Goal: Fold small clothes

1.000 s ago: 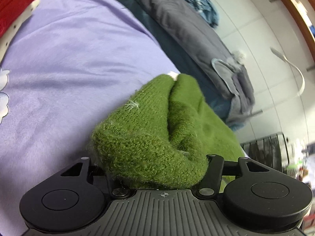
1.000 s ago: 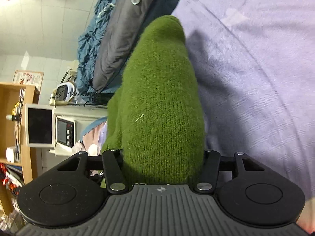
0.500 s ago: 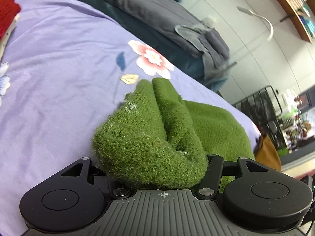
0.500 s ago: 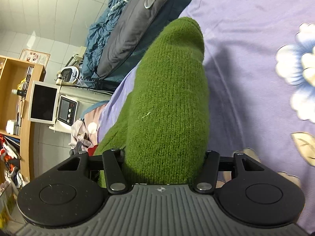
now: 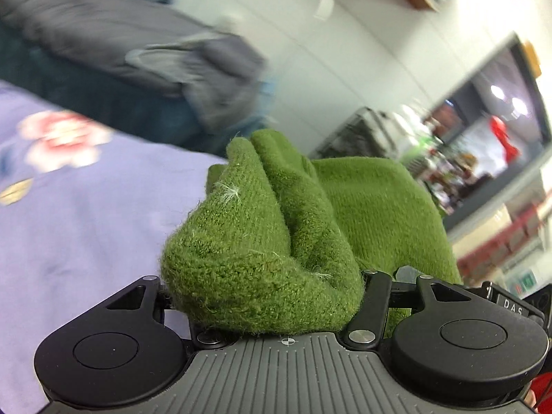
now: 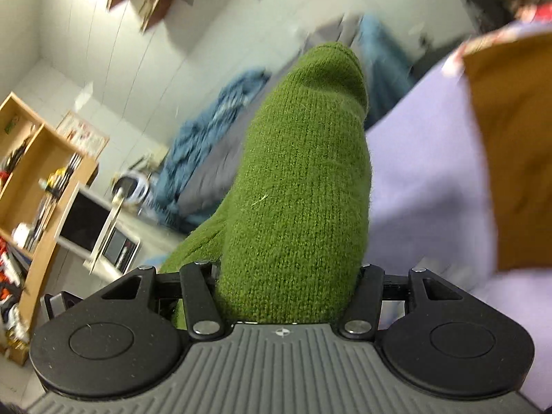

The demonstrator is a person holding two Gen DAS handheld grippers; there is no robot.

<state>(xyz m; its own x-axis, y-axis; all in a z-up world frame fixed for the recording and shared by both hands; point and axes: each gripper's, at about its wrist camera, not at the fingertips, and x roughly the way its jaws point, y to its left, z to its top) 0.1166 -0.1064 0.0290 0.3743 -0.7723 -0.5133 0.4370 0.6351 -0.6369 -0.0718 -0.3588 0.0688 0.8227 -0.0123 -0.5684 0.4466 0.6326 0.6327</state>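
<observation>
The green knitted garment (image 5: 262, 241) is bunched between the fingers of the left gripper (image 5: 265, 296), its folds piled up over the gripper's front and hiding the fingertips. In the right wrist view the same green knit (image 6: 303, 186) stands as a smooth hump gripped in the right gripper (image 6: 286, 289), jaws held partway apart by its bulk. Both ends hang above the lilac floral bedspread (image 5: 69, 207), with a mustard cloth (image 6: 510, 158) by its far-right edge.
</observation>
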